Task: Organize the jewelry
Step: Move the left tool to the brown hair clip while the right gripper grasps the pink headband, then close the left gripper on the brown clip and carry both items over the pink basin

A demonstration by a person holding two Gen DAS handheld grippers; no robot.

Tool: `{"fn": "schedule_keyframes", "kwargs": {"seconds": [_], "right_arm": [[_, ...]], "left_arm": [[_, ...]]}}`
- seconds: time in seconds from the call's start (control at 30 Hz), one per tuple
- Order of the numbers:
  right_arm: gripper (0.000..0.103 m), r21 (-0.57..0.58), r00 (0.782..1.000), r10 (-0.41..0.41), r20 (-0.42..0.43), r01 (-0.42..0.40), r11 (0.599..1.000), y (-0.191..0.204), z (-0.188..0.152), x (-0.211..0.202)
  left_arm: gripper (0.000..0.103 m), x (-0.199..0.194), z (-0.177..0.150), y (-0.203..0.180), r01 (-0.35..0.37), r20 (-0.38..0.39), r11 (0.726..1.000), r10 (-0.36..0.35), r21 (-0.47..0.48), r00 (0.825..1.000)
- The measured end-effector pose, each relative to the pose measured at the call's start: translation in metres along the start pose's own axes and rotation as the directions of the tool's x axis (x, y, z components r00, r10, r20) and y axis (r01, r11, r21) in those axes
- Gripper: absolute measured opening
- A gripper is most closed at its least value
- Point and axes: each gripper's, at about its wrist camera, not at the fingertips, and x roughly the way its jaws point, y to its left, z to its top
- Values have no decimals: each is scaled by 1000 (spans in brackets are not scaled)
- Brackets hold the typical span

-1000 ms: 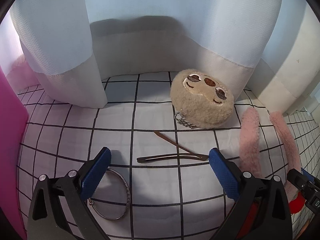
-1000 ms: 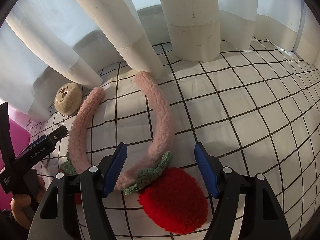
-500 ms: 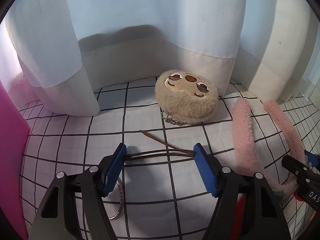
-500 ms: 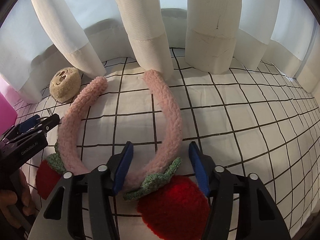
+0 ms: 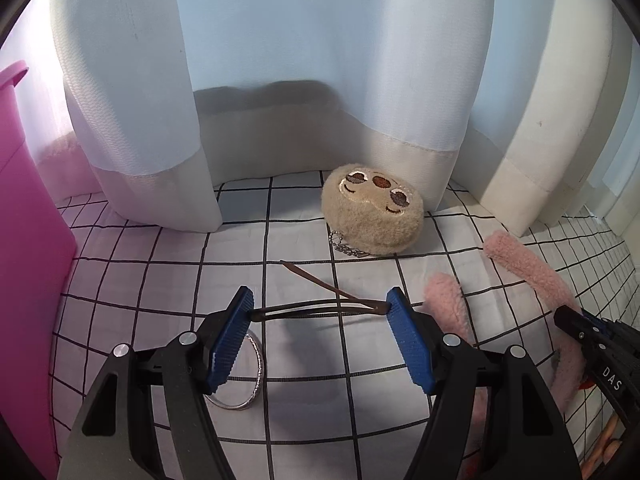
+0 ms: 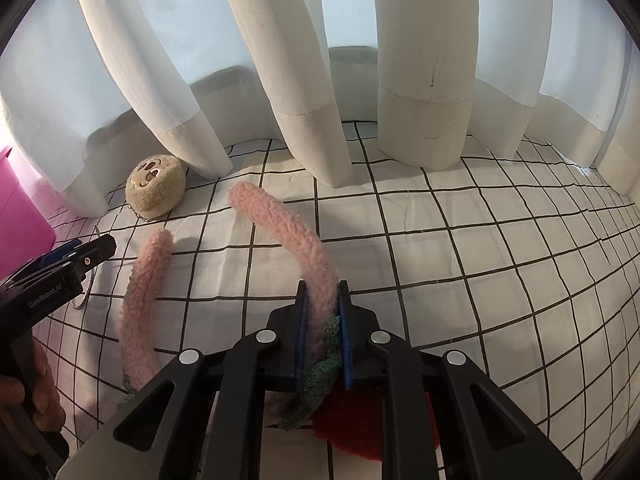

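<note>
Two grips: your left gripper pinches the thin brown metal hair clip end to end, lifted off the checked cloth; your right gripper is closing tightly on the fluffy pink headband, ready to carry.

a fuzzy pink headband with a red strawberry arches up off the grid cloth.

This looks like a home, likely a bedroom corner by a window. Long white curtains hang to the far edge, daylight glowing through them. A soft white cloth with a black grid is spread below. On it lie a plush face charm and a fluffy pink headband. A pink bin stands at left.
</note>
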Motion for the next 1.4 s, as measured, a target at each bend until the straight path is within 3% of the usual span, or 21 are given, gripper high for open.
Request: {"fn": "schedule_keyframes", "kwargs": {"seconds": [0.5,0.9,1.2,1.4], "right_arm": [[13,-58,993,52,107,-46,997,0,23,-45],[13,-185,973,144,181,-110,977,5,46,-104],[13,-308,938,274,214,-201,930,17,63,-143],[13,-391,888,409,212,-306,868,48,74,-161]], "left_arm": [[67,-52,9,4,-14,81,999,17,-41,997],[67,-125,8,-3,-48,166,988,72,-145,984],[67,-184,-7,-1,-115,223,961,174,-253,959],[67,-232,-15,11,-193,257,924,285,-331,923]]}}
